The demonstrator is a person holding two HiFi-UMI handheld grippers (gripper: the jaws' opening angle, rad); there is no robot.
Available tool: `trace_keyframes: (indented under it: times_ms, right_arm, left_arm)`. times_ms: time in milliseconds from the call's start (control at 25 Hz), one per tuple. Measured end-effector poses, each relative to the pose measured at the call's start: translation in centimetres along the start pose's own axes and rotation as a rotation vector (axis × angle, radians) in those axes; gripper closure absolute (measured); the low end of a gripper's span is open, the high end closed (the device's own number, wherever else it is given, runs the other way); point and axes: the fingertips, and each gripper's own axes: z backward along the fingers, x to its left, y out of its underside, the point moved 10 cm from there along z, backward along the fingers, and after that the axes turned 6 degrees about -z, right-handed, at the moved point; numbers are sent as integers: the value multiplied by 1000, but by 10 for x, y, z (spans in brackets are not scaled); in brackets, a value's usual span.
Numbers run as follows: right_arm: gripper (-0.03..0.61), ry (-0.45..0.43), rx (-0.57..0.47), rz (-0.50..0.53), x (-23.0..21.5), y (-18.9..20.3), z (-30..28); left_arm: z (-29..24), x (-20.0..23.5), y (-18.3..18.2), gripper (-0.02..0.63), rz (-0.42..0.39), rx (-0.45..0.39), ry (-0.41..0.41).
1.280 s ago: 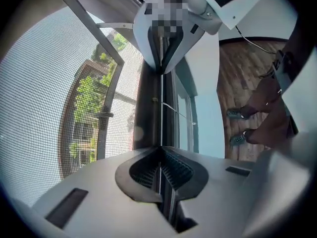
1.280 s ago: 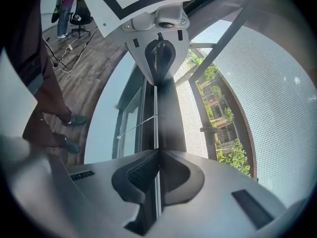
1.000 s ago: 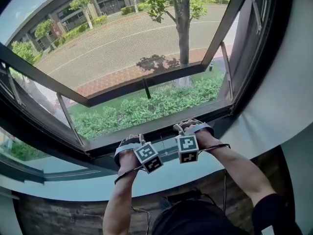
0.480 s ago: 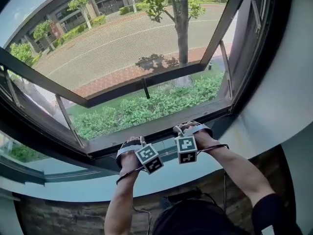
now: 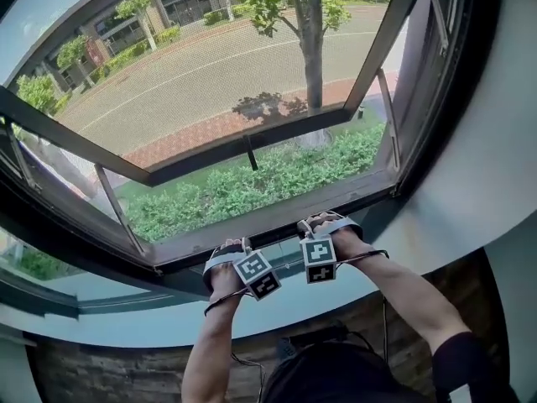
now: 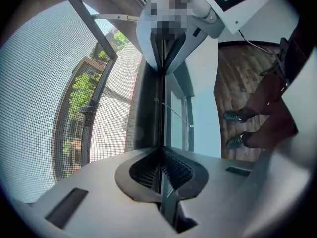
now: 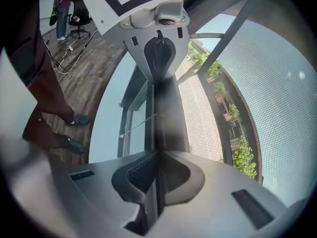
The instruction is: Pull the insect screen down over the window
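— Where are we holding?
— Our left gripper [image 5: 227, 247] and right gripper [image 5: 328, 222] each clamp the bottom bar [image 5: 268, 219], side by side, just above the sill [image 5: 109, 321].
— And past it?
— The insect screen [image 5: 210, 82] spans the window, with shrubs [image 5: 252, 183] beyond.

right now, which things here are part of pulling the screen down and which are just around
Job: insect screen, its bottom bar, left gripper and right gripper, both shut on that bar, window frame.
Just around: tree, hedge, office chair, floor cables.
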Motion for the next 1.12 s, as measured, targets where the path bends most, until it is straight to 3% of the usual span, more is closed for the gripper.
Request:
trace_keyframes:
  times_ms: [120,240,840,1120]
  right_arm:
    - [557,-11,17,25,0,-3,4]
    - [558,42,11,2,-1,-2,-4]
    - [558,9,14,2,1,-1,-7]
    - [555,76,5,16,11,0,-1]
  left_arm:
    - [4,-2,0,591,6,-4,-17]
    - [-5,1,1,591,19,7,-71]
    - [-6,-3,2,591,15,-10,-72]
    - [-1,-13,1,589,5,-23,-103]
